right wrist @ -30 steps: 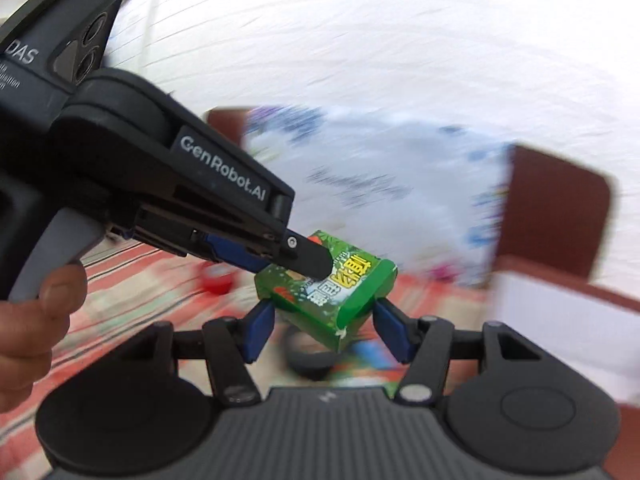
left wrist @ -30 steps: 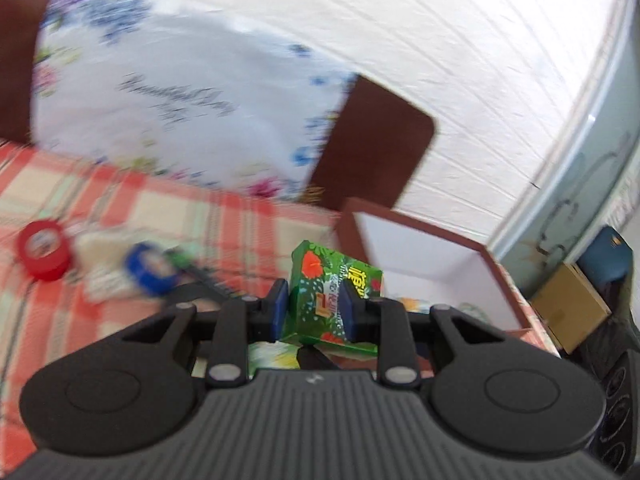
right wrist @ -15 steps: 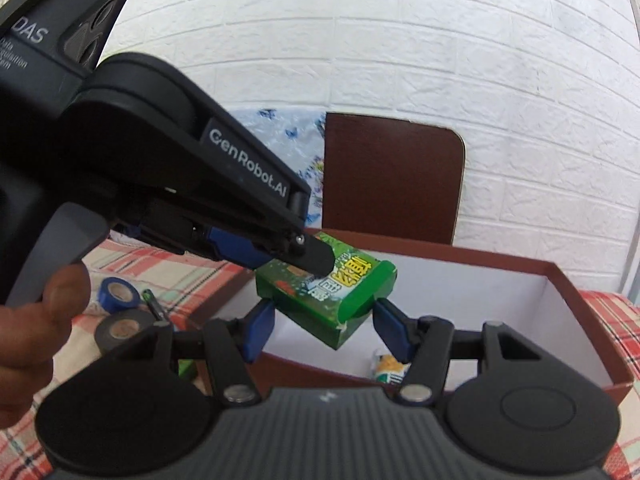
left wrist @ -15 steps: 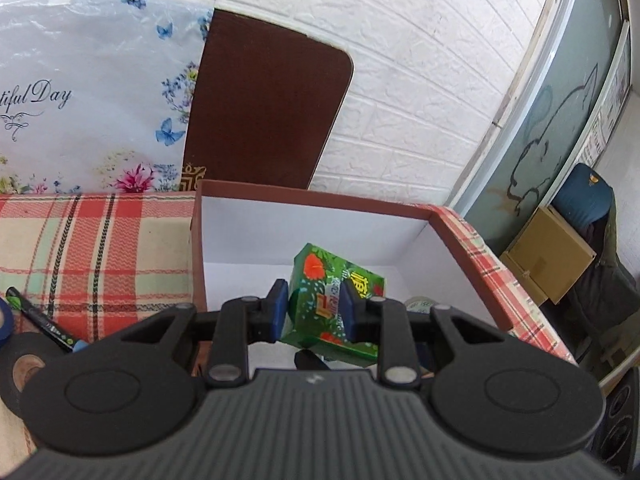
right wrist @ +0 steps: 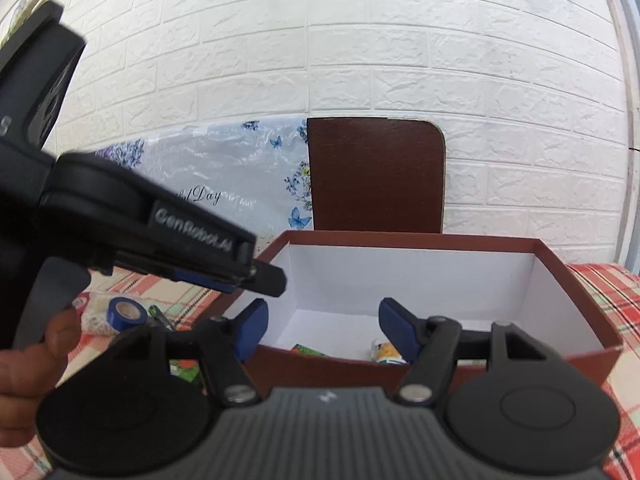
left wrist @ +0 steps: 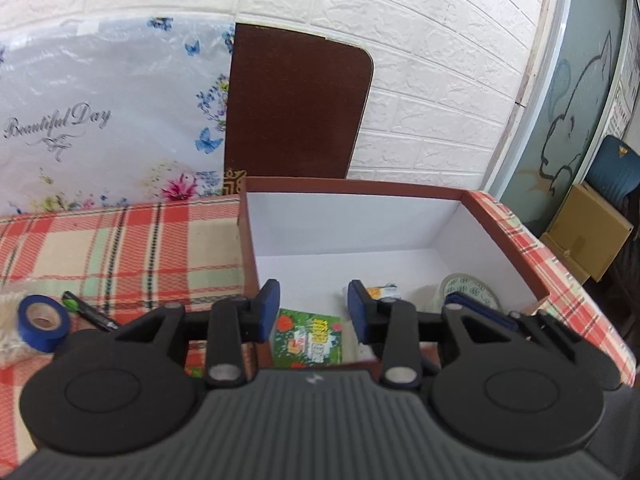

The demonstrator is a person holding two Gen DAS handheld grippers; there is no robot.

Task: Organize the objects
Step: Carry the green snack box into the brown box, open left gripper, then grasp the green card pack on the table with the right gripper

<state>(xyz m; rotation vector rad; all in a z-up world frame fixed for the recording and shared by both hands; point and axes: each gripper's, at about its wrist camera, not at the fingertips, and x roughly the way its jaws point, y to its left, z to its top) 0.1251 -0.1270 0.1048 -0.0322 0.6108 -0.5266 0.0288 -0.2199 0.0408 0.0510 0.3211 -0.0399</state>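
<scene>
A green printed packet lies flat on the white floor of the brown box, near its front wall. My left gripper is open and empty just above it. In the right wrist view the packet shows only as a green edge behind the box's front wall. My right gripper is open and empty over the box's front rim. The left gripper's body reaches in from the left.
The box also holds a small white and orange packet and a round patterned thing. A blue tape roll and a pen lie on the plaid cloth to the left. A brown board leans on the wall.
My left gripper opened and the green packet dropped from it onto the box floor. Both grippers moved right over the box before that.
</scene>
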